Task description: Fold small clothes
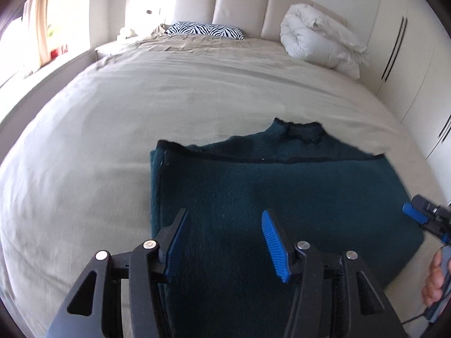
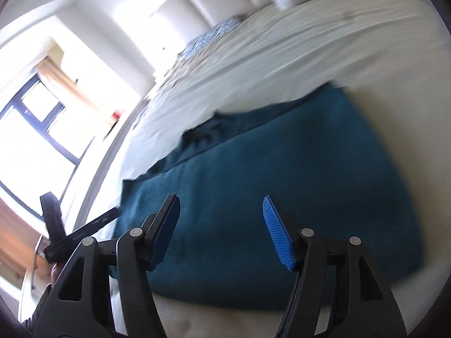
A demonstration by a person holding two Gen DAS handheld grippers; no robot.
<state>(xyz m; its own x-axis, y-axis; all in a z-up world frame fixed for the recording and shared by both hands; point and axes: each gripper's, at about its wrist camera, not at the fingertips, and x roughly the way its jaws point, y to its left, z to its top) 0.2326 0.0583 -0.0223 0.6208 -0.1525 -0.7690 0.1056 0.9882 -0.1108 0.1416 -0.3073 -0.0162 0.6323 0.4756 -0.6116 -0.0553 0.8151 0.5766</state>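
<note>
Right now a dark teal sweater (image 1: 282,191) lies folded on the bed (image 1: 112,140), near its foot and toward its right side, with the collar (image 1: 296,132) pointing at the headboard (image 1: 242,2). A folded-over layer covers the near part, and its black-trimmed edge runs across just below the collar. The left edge looks stacked in layers.

The left gripper (image 1: 224,239) hangs over the near left part of the sweater with its jaws spread wide and nothing between them; its blue pads (image 1: 274,246) face each other across bare knit. Whether the tips touch the cloth cannot be told.

The right gripper (image 2: 221,231) is likewise spread apart and empty, above the sweater's near right part, its view tilted and blurred. In the left wrist view it shows at the right edge (image 1: 428,217), just beside the sweater's right border, with a hand (image 1: 435,278) on its handle. In the right wrist view the left gripper's black body shows at the left (image 2: 70,231), beside the sweater's far side.

At the head of the bed lie a zebra pillow (image 1: 204,29) and a rolled white duvet (image 1: 321,42). A window (image 2: 36,129) with curtains (image 1: 35,22) stands left of the bed, and wardrobe doors (image 1: 408,56) stand right
</note>
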